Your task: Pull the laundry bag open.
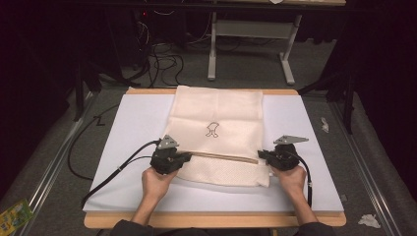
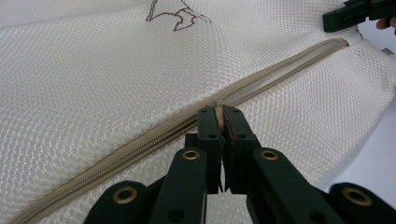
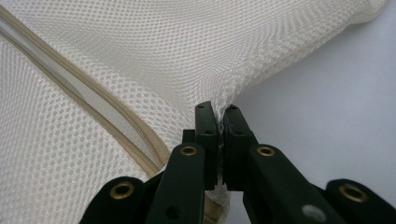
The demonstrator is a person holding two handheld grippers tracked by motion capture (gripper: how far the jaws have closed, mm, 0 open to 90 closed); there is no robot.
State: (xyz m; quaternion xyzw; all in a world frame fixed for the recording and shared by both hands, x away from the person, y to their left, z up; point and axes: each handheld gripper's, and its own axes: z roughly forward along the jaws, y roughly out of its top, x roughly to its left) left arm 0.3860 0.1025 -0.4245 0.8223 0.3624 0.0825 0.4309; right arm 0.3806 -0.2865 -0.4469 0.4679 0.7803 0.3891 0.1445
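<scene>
The mesh bag (image 1: 216, 135) lies mid-frame on the white board (image 1: 133, 123). The left gripper (image 1: 188, 156) pinches the zip pull (image 2: 217, 113); the right gripper (image 1: 259, 154) is clamped on the bag's edge. Best to keep the right grip taut and draw the pull straight along the zip (image 2: 140, 142).

Mesh bag (image 1: 216, 132) on table (image 1: 133, 123)
</scene>
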